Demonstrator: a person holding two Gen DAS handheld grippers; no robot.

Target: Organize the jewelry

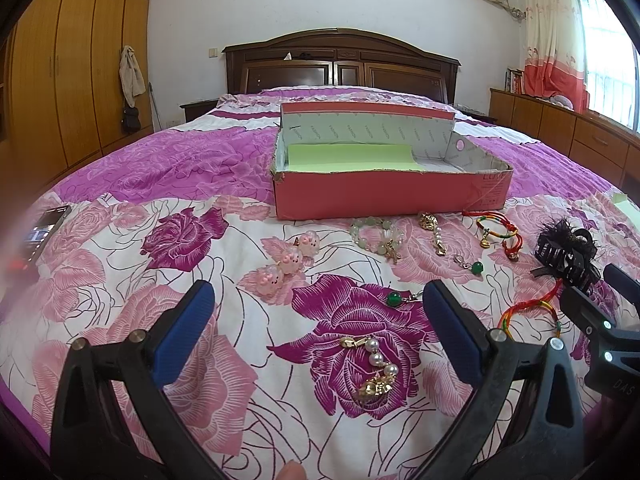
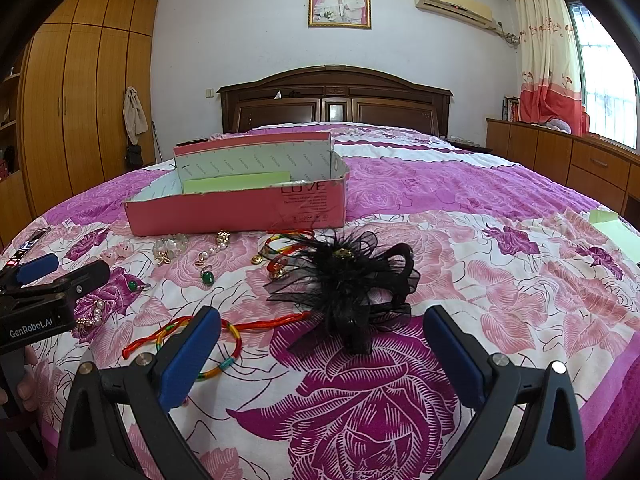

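Note:
Jewelry lies spread on a floral bedspread in front of an open pink box (image 1: 384, 196) (image 2: 240, 208) lined with green paper. My left gripper (image 1: 318, 304) is open, hovering over a gold-and-pearl earring (image 1: 374, 368) with a green bead earring (image 1: 400, 297) just beyond. Further off lie pink pig charms (image 1: 290, 260), a pale bead bracelet (image 1: 376, 234), a second pearl earring (image 1: 434, 234) and red string bracelets (image 1: 498, 232). My right gripper (image 2: 322, 322) is open, close behind a black feathered hair clip (image 2: 352, 280); a red-green-yellow cord bracelet (image 2: 224, 344) lies by its left finger.
A phone (image 1: 44, 232) rests on the bed's left edge. A green paper sheet (image 2: 612, 228) lies at the far right. The wooden headboard (image 2: 336, 100) stands behind, a wardrobe (image 2: 80, 100) to the left, low cabinets (image 2: 560, 152) to the right. A hand (image 2: 24, 384) holds the left gripper.

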